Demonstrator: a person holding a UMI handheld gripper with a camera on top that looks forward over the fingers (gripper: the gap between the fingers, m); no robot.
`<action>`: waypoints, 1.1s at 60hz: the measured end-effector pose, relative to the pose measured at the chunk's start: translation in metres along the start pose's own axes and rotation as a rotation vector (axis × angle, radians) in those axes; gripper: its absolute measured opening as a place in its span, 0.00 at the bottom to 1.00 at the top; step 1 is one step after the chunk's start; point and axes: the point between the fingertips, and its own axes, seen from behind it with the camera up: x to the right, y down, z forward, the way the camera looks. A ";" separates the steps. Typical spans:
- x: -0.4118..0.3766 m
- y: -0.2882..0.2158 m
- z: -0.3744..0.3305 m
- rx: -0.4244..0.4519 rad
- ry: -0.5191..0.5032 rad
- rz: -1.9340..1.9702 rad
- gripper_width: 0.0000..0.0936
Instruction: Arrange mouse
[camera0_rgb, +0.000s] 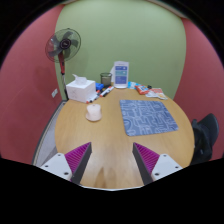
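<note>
The gripper (112, 160) is held above the near edge of the round table (75, 130), its fingers apart and nothing between them. The mouse (94, 113) is seen well ahead, left of the patterned mat (148, 116). A fumbled grasp is judged likely: the mouse could be nudged toward the tissue box (81, 90).

We're seeing the small pale mouse (93, 113) sitting flat on the table (80, 140), lying just beside the blue patterned mousepad (148, 117), not touching it.
</note>
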 end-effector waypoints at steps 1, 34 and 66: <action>-0.008 -0.004 0.010 0.005 -0.011 -0.003 0.90; -0.090 -0.093 0.235 0.015 -0.085 -0.036 0.82; -0.106 -0.166 0.178 0.171 -0.205 -0.052 0.41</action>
